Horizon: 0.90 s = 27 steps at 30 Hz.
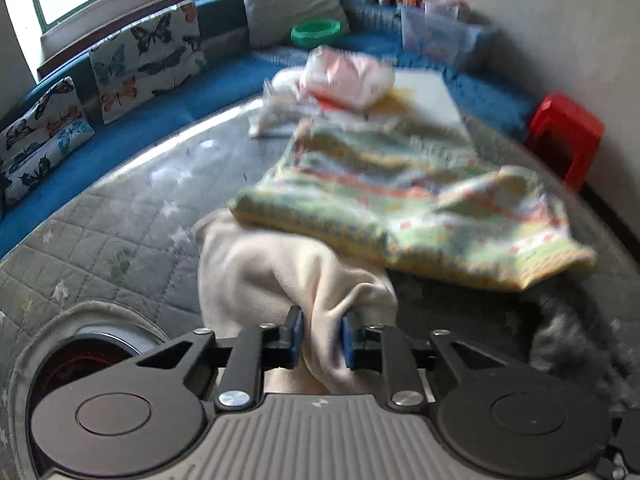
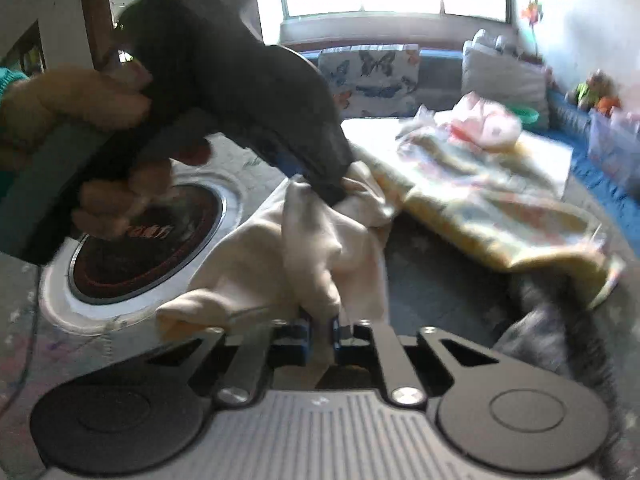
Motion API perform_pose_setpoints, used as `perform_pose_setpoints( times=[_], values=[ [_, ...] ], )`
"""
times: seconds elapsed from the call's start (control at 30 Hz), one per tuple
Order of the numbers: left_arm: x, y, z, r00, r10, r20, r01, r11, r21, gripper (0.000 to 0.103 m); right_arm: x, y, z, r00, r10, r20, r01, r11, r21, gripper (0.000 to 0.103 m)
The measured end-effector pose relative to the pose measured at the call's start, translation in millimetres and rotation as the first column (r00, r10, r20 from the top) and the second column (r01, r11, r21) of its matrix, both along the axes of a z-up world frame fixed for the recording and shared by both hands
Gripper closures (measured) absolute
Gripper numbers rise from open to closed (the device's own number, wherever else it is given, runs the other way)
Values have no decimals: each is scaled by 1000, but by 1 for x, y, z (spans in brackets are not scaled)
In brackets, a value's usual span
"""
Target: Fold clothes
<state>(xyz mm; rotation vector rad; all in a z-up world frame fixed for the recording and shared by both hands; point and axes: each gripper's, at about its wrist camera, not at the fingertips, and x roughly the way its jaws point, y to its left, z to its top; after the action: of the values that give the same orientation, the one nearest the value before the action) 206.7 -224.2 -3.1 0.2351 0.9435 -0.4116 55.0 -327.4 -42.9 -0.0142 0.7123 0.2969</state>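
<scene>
Both tongs loaded. My left gripper [image 1: 321,336] is clamped on a bunch of the cream garment [image 1: 288,272]; my right gripper [image 2: 320,334] is pinched onto another fold of the same cloth [image 2: 320,256]. The garment hangs bunched between the two, near me, over the grey quilted mat [image 1: 120,220], just beside the round burner [image 2: 148,236] on the left. Far side: a striped blanket [image 1: 420,208] overlapping its far edge, a grey cloth [image 2: 540,320] right.

Step, I judge: lift and spread, no fold yet. Next needs the grips pulled apart to flatten it, clear of the blanket. Frames blurred; edges unclear.
</scene>
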Motion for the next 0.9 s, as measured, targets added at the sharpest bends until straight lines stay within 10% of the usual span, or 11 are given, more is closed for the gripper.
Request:
perform_pose_setpoints(
  times=[0.23,0.4,0.57,0.77,0.9],
  values=[
    [-13,52,91,991,62,118,-28,962,-273,98,-16,0,62,966,-49,252,68,995,-69,100],
    [-32,85,138,974,81,212,-6,943,-333,96,-30,-2,106,912,-73,403,107,992,-64,101],
    [-31,66,117,985,21,173,19,975,-224,23,-52,27,117,903,102,418,-60,992,-112,102],
    [-26,30,73,994,-14,109,28,992,-127,11,-53,42,74,951,150,269,-107,980,-169,91],
    [-14,8,42,998,-24,57,29,996,-86,9,-36,14,46,983,55,174,-29,988,-151,58]
  ],
)
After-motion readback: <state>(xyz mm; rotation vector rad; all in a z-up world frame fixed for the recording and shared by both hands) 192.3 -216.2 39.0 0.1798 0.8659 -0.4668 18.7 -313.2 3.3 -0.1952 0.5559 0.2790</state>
